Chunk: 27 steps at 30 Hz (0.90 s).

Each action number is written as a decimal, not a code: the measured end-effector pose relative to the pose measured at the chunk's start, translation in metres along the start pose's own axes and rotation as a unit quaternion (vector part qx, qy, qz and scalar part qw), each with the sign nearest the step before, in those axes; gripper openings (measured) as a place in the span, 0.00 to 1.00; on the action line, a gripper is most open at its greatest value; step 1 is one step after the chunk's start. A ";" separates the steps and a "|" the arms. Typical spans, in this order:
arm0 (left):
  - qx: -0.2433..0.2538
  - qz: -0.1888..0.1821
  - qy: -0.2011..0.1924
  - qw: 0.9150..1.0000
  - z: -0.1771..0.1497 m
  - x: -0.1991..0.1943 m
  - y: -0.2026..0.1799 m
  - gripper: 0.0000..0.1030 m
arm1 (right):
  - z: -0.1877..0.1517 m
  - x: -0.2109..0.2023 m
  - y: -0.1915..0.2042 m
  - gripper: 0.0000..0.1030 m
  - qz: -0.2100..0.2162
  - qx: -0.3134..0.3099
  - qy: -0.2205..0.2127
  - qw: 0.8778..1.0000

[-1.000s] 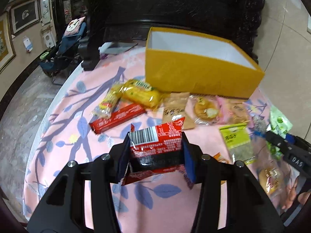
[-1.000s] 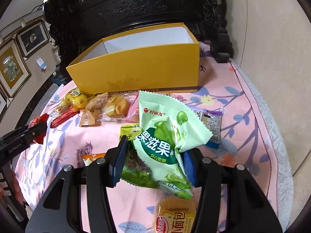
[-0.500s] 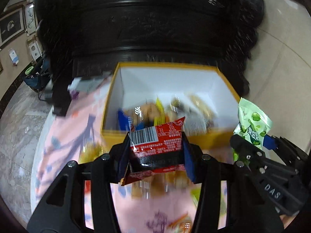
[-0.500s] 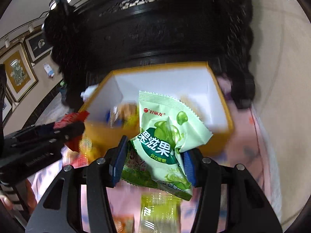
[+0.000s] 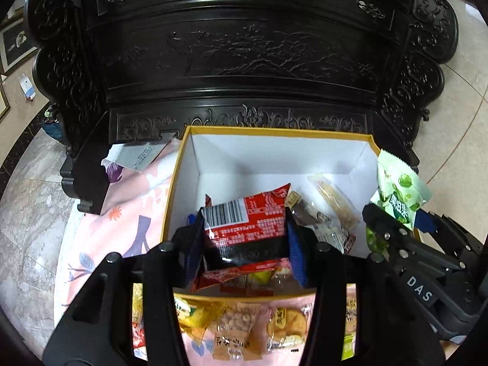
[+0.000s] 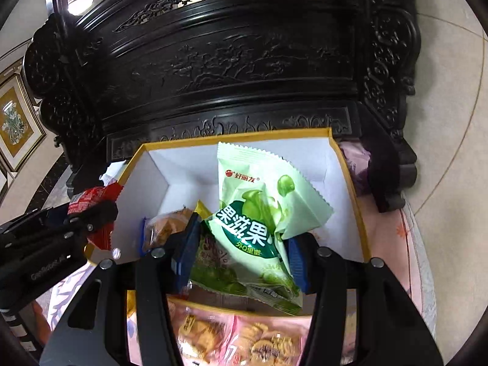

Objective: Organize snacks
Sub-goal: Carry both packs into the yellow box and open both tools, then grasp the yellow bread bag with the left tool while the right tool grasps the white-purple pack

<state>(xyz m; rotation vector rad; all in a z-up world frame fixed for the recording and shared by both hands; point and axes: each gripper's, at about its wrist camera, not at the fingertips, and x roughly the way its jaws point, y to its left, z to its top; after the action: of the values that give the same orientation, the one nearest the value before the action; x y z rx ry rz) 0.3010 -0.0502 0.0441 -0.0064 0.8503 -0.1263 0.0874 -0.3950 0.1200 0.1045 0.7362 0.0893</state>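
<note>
My left gripper (image 5: pixel 244 241) is shut on a red and black snack packet (image 5: pixel 247 228) and holds it over the near left part of the open yellow box (image 5: pixel 274 131). My right gripper (image 6: pixel 239 259) is shut on a light green snack packet (image 6: pixel 259 213) and holds it over the box (image 6: pixel 350 189), right of the left gripper (image 6: pixel 91 216). The green packet also shows in the left wrist view (image 5: pixel 399 195). Several wrapped snacks (image 5: pixel 329 213) lie inside the box.
More snack packets (image 5: pixel 235 329) lie on the pink floral tablecloth (image 5: pixel 128 207) in front of the box. A tall dark carved wooden cabinet (image 5: pixel 238 48) stands right behind the box. A paper slip (image 5: pixel 134 155) lies at the box's back left.
Both grippers have risen from table level and moved forward with their packets, from in front of the box to above its opening. Both grips are unchanged.
</note>
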 end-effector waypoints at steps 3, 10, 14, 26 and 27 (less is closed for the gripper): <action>-0.017 0.014 0.003 1.000 0.006 0.007 0.005 0.90 | 0.009 0.005 0.000 0.74 -0.029 -0.014 -0.017 0.999; -0.045 0.001 0.006 0.999 -0.015 0.004 0.032 0.93 | -0.013 -0.028 -0.031 0.74 -0.018 -0.016 0.004 1.000; -0.033 -0.018 -0.013 0.999 -0.067 -0.025 0.042 0.93 | -0.082 -0.046 -0.066 0.83 -0.049 -0.008 0.058 0.997; -0.014 -0.018 0.056 0.998 -0.208 -0.036 0.056 0.93 | -0.173 -0.014 -0.115 0.83 -0.105 0.044 0.138 0.984; -0.016 -0.017 0.059 0.998 -0.212 -0.036 0.058 0.93 | -0.172 -0.011 -0.114 0.83 -0.104 0.044 0.139 0.984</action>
<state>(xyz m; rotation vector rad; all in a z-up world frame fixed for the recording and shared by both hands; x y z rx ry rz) 0.1246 0.0208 -0.0722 -0.0431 0.9700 -0.1452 -0.0311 -0.4985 -0.0139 0.0993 1.0262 -0.1318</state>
